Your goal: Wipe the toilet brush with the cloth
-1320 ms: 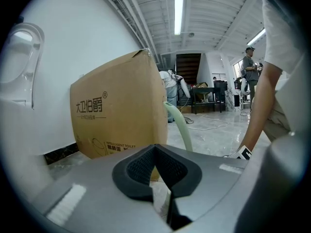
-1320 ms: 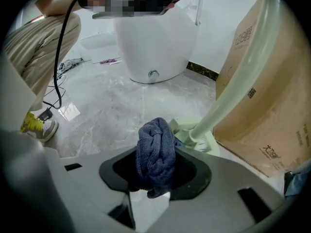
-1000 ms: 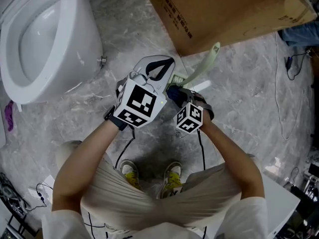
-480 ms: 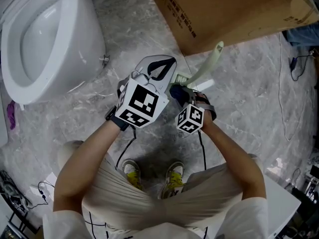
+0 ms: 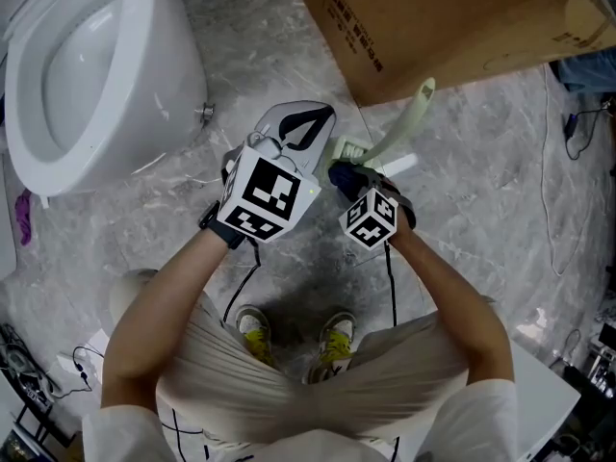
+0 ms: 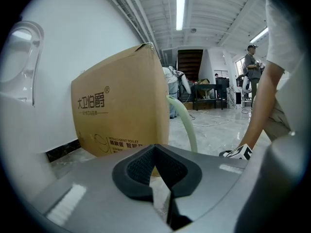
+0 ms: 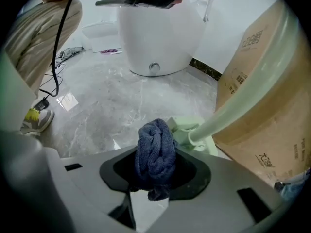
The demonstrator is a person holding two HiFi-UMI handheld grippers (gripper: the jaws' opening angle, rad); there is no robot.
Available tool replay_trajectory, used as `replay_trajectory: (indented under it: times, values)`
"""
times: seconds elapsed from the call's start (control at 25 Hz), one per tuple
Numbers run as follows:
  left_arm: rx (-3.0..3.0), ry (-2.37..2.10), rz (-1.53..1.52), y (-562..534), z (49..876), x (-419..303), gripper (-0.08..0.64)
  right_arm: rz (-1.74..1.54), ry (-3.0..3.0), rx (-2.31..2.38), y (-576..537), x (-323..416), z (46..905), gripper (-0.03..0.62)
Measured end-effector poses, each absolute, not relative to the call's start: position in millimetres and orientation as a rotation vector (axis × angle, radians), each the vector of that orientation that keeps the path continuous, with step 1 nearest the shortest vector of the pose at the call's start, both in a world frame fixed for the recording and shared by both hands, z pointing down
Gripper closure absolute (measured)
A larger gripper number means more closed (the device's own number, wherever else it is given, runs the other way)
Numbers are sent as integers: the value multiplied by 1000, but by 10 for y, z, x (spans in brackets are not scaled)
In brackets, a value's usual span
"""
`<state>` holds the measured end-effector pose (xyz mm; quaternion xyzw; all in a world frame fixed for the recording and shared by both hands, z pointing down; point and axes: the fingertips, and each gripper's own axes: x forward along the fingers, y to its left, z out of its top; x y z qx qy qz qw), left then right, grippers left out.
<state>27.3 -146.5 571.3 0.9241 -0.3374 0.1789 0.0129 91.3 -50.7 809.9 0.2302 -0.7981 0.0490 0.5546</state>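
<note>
The pale green toilet brush (image 5: pixel 399 123) lies on the marble floor, its handle slanting up against a cardboard box. My right gripper (image 5: pixel 346 179) is shut on a bunched dark blue cloth (image 5: pixel 339 172), held against the brush's lower end. In the right gripper view the cloth (image 7: pixel 154 144) sits between the jaws of the right gripper (image 7: pixel 156 171), touching the brush (image 7: pixel 243 101) where the handle meets the head. My left gripper (image 5: pixel 310 123) hovers just left of the brush, shut and holding nothing. In the left gripper view, the left gripper (image 6: pixel 155 149) sits in front of the brush handle (image 6: pixel 189 125).
A white toilet (image 5: pixel 67 75) stands at the left, a large cardboard box (image 5: pixel 452 17) at the back right. A thin cable (image 5: pixel 553 191) trails over the floor at the right. My shoes (image 5: pixel 332 340) are below the grippers. People stand far off (image 6: pixel 252 72).
Both grippers have shifted slightly; the right one with the cloth has edged a little along the brush. The left gripper stays shut beside it.
</note>
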Motion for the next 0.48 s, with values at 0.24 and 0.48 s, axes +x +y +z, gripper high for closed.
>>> replay_trajectory:
  times: [0.24,0.48]
  values:
    - [2886,-1051,565,-1449,5703,291,560,130,-1916,512,-468,868,8064,430]
    - [2905,-1039,558,-1446,5648,397,560,93,-1960,421,-273,793,7987,430]
